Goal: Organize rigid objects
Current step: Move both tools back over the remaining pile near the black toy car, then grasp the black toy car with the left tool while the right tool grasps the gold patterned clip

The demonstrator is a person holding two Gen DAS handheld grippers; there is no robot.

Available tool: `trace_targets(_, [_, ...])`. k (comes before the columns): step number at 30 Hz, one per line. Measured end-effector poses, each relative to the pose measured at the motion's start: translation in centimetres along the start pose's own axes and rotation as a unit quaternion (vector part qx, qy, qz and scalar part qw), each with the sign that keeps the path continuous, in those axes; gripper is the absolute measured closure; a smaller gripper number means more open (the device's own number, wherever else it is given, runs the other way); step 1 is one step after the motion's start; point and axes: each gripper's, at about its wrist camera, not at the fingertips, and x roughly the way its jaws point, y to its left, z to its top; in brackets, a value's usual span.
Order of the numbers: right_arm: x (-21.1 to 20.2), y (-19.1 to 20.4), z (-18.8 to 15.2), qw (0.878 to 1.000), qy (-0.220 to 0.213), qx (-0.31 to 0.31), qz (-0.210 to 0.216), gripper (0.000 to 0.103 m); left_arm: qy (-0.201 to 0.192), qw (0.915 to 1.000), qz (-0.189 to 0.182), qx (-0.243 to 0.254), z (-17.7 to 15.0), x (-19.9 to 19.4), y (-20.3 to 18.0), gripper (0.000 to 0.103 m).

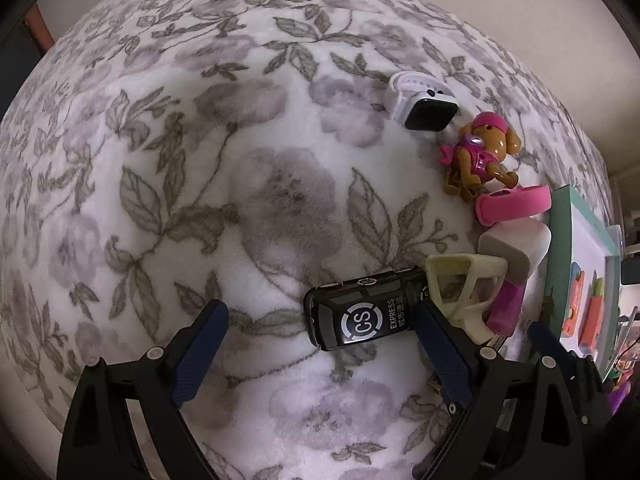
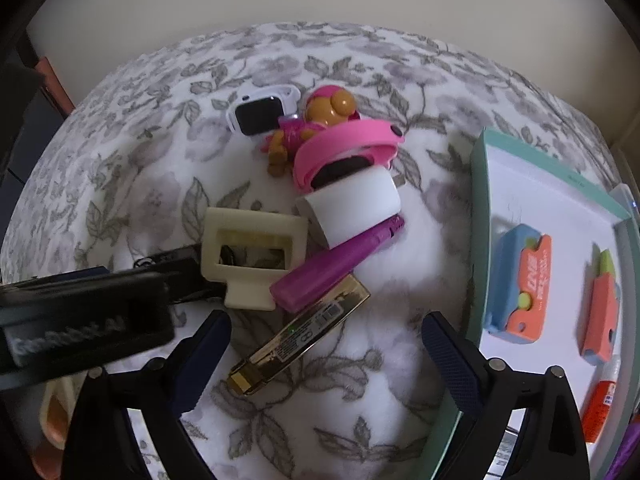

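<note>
Gold-ended, the flat harmonica point(image 2: 299, 338) lies on the floral blanket point(image 2: 360, 420) between my right jaws, spread wide and empty, its long axis slanting across their gap, with the tray point(image 2: 478, 240) just beyond my right finger.

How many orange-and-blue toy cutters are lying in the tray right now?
2. One toy cutter lies near the left wall of the teal tray; the second toy cutter lies to its right. The tray runs out of frame, so more may be hidden.
</note>
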Motion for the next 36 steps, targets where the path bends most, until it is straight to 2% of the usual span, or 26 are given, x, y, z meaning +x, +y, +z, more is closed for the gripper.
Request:
trace_targets(1, [0.1, 0.0, 0.0, 1.000, 0.001, 0.003, 0.001, 0.015, 0.000, 1.0000, 0.000, -0.001, 0.0, 0.0, 0.0, 0.009])
trace_targets(6, [0.3, -0.4, 0.0, 1.000, 0.001, 0.017, -0.007, 0.027, 0.008, 0.9998, -0.010, -0.012, 0.0, 0.3, 0.6, 0.009])
trace_targets(9, [0.2, -0.5, -0.1, 1.000, 0.000, 0.014, -0.019, 0.039, 0.011, 0.9996, -0.018, -0.017, 0.1, 0.4, 1.3, 0.011])
trace_targets(13, [-0.1, -0.5, -0.1, 1.000, 0.000, 0.011, -0.028, 0.054, 0.010, 0.9993, -0.034, -0.014, 0.0, 0.0, 1.2, 0.026])
trace_targets(18, [-0.3, -0.6, -0.3, 1.000, 0.002, 0.006, -0.028, 0.059, 0.008, 0.9988, -0.048, -0.004, -0.1, -0.2, 0.8, 0.040])
trace_targets(19, [-0.3, -0.6, -0.3, 1.000, 0.002, 0.003, -0.029, 0.064, 0.008, 0.9986, -0.053, -0.004, -0.2, -0.2, 0.8, 0.045])
trace_targets(25, [-0.6, -0.3, -0.7, 1.000, 0.007, -0.010, -0.021, 0.073, 0.008, 0.9985, -0.053, -0.005, -0.2, -0.3, 1.0, 0.045])
trace_targets(36, [-1.1, -0.9, -0.6, 1.000, 0.006, 0.001, 0.002, 0.076, 0.006, 0.9995, -0.032, -0.002, -0.3, -0.9, 0.7, 0.046])
